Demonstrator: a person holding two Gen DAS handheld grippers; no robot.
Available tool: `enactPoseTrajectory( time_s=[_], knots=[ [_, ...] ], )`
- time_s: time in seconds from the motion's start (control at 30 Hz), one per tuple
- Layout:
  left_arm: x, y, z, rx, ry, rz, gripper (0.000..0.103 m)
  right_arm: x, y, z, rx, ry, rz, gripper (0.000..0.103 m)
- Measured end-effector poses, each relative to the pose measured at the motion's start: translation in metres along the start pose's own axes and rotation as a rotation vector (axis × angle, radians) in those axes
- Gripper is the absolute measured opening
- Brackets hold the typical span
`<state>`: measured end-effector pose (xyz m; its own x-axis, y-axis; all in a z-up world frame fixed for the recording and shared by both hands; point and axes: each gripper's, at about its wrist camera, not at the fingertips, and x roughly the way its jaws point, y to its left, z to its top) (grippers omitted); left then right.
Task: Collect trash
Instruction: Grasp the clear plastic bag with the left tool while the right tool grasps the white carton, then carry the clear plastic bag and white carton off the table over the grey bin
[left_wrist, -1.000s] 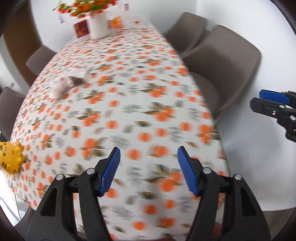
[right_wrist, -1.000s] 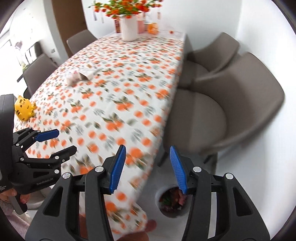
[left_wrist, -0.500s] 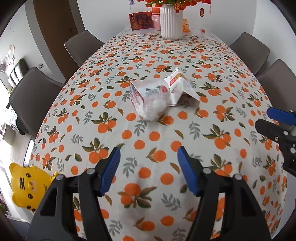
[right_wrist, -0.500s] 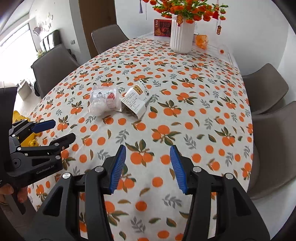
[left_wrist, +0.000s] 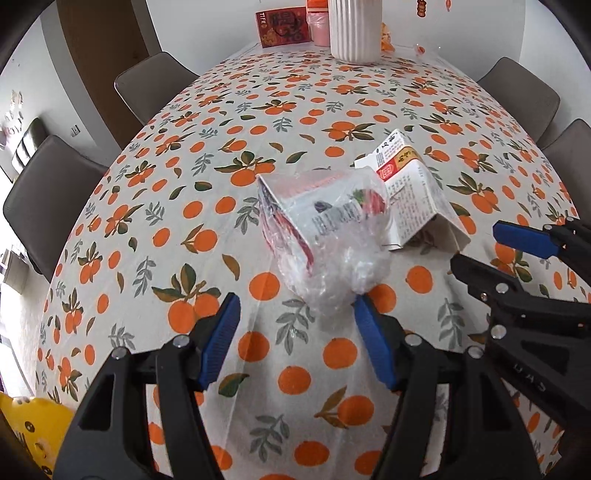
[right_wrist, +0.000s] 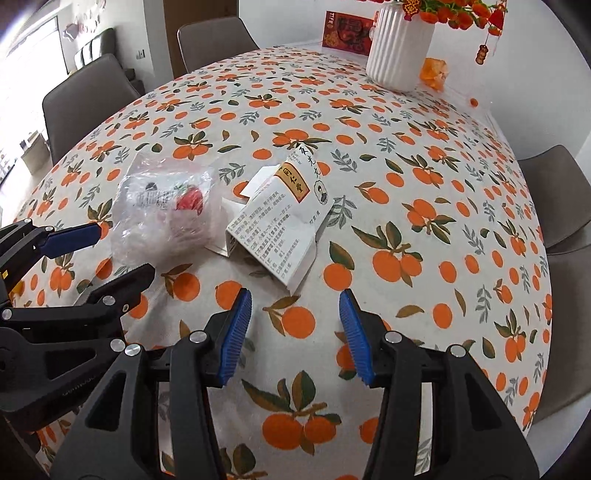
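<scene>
We hold both grippers over a table (left_wrist: 258, 92) covered with a cloth printed with oranges and leaves. The left gripper (left_wrist: 297, 339) points down at the cloth with its jaws apart and nothing between the blue pads; the tip of its right-hand pad sits just at the near edge of a crumpled clear plastic bag (left_wrist: 328, 240), and we cannot tell whether pad and bag touch. The bag lies on the cloth near the middle of the table and encloses printed packaging with red and white markings. Directly beside it, touching or overlapping its far side, lies an opened, flattened white carton (left_wrist: 413, 195) with printed text and an orange label. The right gripper (right_wrist: 295, 332) also has its jaws apart and empty — the carton (right_wrist: 280, 221) lies just beyond its pads, apart from them, with the bag (right_wrist: 166, 210) to the carton's left. In the right wrist view the left gripper (right_wrist: 122, 254) appears at the left edge, its two fingers level with the bag's near side; in the left wrist view the right gripper (left_wrist: 480, 251) enters from the right edge, close to the carton's corner. A white ribbed vase (right_wrist: 400, 55) with orange flowers stands at the far end of the table, a red card (right_wrist: 347, 31) behind it. Grey chairs (left_wrist: 44, 199) stand along both sides.
</scene>
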<state>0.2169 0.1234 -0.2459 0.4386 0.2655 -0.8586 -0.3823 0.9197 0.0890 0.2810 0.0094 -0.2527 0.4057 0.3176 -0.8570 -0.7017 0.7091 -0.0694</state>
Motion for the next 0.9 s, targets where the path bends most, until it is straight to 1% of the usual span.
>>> enactPoseTrajectory(
  time_s=[0.1, 0.17, 0.23, 0.27, 0.3, 0.33, 0.4, 0.47, 0.67, 0.9],
  knots=[
    [0.006, 0.003, 0.005, -0.011, -0.004, 0.000, 0.065, 0.007, -0.001, 0.006, 0.003, -0.008, -0.004, 0.048],
    [0.008, 0.005, 0.007, -0.015, -0.010, 0.003, 0.064, 0.012, -0.001, 0.009, 0.006, -0.013, -0.001, 0.045],
    [0.010, 0.006, 0.009, -0.013, -0.016, -0.002, 0.060, 0.015, -0.002, 0.012, 0.012, -0.012, 0.004, 0.033],
    [0.011, 0.006, 0.010, -0.012, -0.015, -0.010, 0.051, 0.017, -0.002, 0.013, 0.015, -0.011, 0.010, 0.029],
    [0.013, 0.007, 0.011, -0.011, -0.010, -0.017, 0.042, 0.018, -0.002, 0.014, 0.015, -0.007, 0.016, 0.019],
    [0.015, 0.008, 0.011, -0.014, -0.004, -0.025, 0.036, 0.020, -0.001, 0.015, 0.011, 0.000, 0.021, 0.015],
    [0.020, 0.011, 0.012, -0.025, 0.010, -0.051, 0.018, 0.019, 0.000, 0.015, 0.009, -0.006, 0.021, 0.013],
    [0.022, 0.014, 0.013, -0.030, 0.010, -0.062, 0.013, 0.018, -0.001, 0.015, 0.012, -0.008, 0.026, 0.009],
    [0.018, 0.021, 0.016, -0.009, -0.019, -0.082, 0.004, 0.011, -0.008, 0.015, 0.019, -0.016, 0.026, 0.005],
    [0.007, 0.024, 0.022, 0.005, -0.053, -0.120, 0.002, 0.000, -0.014, 0.013, 0.023, -0.029, 0.020, 0.003]
  ],
)
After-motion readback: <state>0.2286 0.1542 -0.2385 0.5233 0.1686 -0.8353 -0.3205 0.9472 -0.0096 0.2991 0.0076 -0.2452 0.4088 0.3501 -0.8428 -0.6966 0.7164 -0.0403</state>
